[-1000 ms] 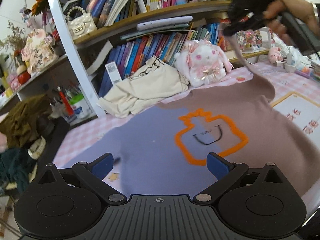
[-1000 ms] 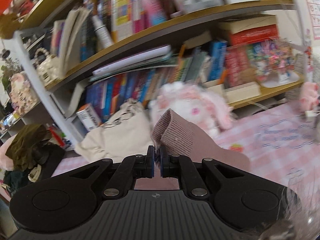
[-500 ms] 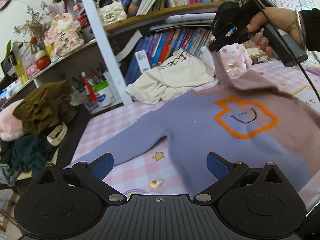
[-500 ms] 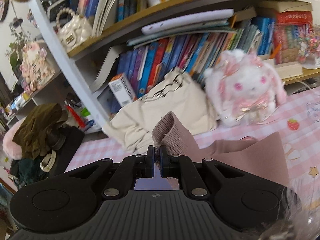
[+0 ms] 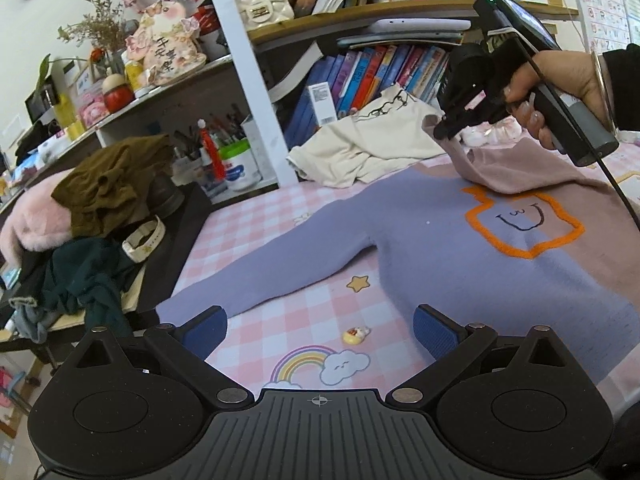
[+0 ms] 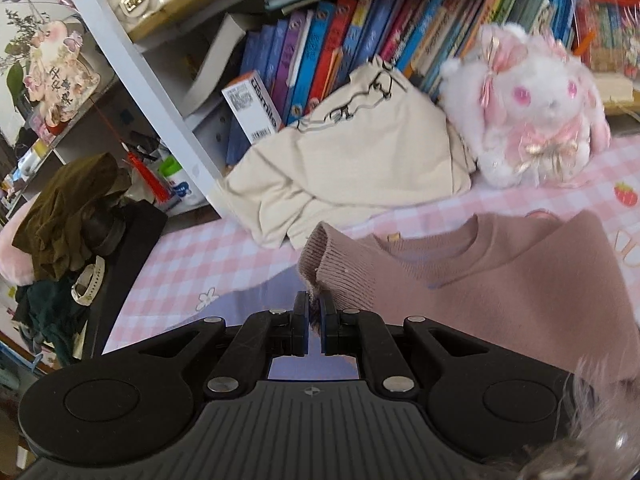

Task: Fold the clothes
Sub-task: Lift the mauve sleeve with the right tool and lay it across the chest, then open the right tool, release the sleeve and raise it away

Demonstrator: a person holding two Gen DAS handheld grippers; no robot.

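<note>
Lilac-and-mauve knit sweater (image 5: 460,236) with an orange outlined smiley motif lies flat on the pink checked tablecloth (image 5: 288,320), lilac sleeve (image 5: 280,264) stretched out away from the body toward the table's near corner. Right gripper (image 6: 315,312) is clamped tight on the ribbed mauve cuff (image 6: 328,264) of the other sleeve, holding it up over the sweater's neckline side; in the left wrist view the same gripper (image 5: 444,130) is seen in a hand (image 5: 560,92), cuff hanging from its tip above the sweater's upper edge. Left gripper (image 5: 320,326) has its blue pads (image 5: 434,330) wide apart, nothing between them, just off the sweater's lower edge, over bare tablecloth. Cream crumpled garment (image 6: 344,168) and white-pink plush rabbit (image 6: 532,108) sit beyond the sweater, against the bookshelf (image 6: 360,40).
</note>
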